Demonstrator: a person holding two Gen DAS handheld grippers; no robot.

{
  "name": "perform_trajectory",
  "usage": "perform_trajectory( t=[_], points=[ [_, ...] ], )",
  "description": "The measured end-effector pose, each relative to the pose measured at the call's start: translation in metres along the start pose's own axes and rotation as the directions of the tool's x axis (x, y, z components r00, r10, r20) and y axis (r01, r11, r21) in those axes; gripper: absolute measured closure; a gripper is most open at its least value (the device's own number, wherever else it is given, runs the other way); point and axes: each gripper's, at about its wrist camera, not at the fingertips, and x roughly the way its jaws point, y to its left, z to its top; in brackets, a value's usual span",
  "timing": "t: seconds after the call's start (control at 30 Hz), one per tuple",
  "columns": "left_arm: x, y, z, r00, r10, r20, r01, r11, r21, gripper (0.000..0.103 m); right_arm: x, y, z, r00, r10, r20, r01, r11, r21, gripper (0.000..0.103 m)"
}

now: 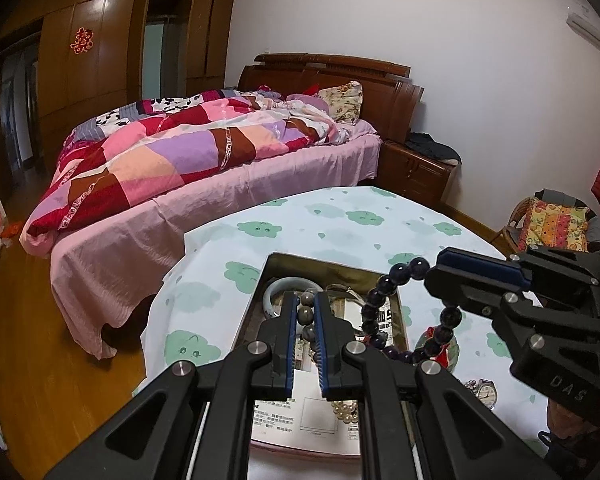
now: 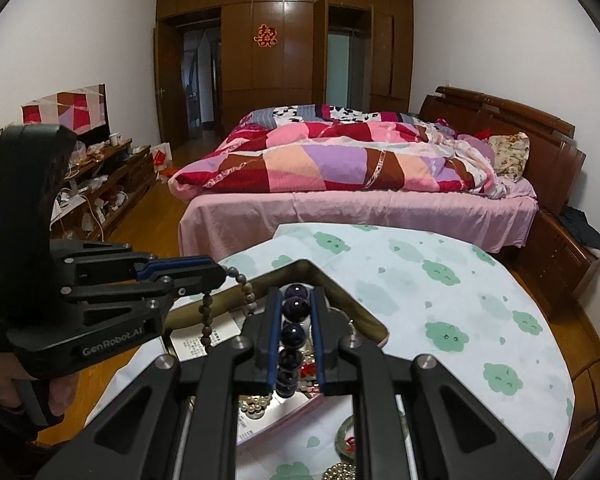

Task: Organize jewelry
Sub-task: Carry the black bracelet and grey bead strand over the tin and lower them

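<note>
Two grippers hang over the tin box [image 1: 268, 270]: left gripper [image 1: 304, 300] pinches grey beads [image 1: 305, 314], right gripper [image 2: 296, 300] pinches purple beads [image 2: 293, 307].

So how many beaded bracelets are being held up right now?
2. A grey-brown beaded bracelet is in the left gripper; a dark purple beaded bracelet is in the right gripper, both above the open tin. Others may lie hidden inside.

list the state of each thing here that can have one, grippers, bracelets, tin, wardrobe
left gripper: shut on the grey-brown bead bracelet
right gripper: shut on the dark purple bead bracelet
grey-brown bead bracelet: held, hanging above the tin
dark purple bead bracelet: held, loop hanging over the tin
rectangular metal tin: open, no lid on, holding jewelry and papers
brown wooden wardrobe: one door ajar
</note>
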Motion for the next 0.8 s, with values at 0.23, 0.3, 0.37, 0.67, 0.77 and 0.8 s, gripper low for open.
perform_trajectory(
  t=[0.23, 0.3, 0.37, 0.67, 0.77, 0.8],
  points=[
    [0.009, 0.004, -0.002, 1.000, 0.000, -0.017, 0.000, 1.000, -0.008, 0.095, 0.013, 0.005, -0.002, 1.000, 0.006, -0.025, -0.006, 1.000, -0.007, 0.087],
    [0.010, 0.005, -0.003, 1.000, 0.003, -0.020, -0.003, 1.000, -0.010, 0.095, 0.017, 0.006, -0.004, 0.999, 0.008, -0.033, -0.008, 1.000, -0.003, 0.087],
    [0.012, 0.006, -0.003, 1.000, 0.006, -0.023, -0.007, 1.000, -0.012, 0.095, 0.020, 0.005, -0.007, 0.999, 0.012, -0.041, -0.011, 1.000, 0.008, 0.087],
    [0.021, 0.008, -0.008, 0.999, 0.014, -0.045, -0.015, 1.000, -0.011, 0.095, 0.032, 0.002, -0.019, 0.996, 0.027, -0.083, -0.023, 0.999, 0.046, 0.087],
    [0.025, 0.008, -0.010, 0.998, 0.016, -0.056, -0.016, 1.000, -0.008, 0.095, 0.035, 0.002, -0.022, 0.995, 0.027, -0.095, -0.022, 0.999, 0.047, 0.087],
    [0.027, 0.009, -0.011, 0.998, 0.015, -0.060, -0.016, 1.000, -0.007, 0.095, 0.036, 0.002, -0.023, 0.995, 0.025, -0.099, -0.021, 0.999, 0.046, 0.087]
  ],
)
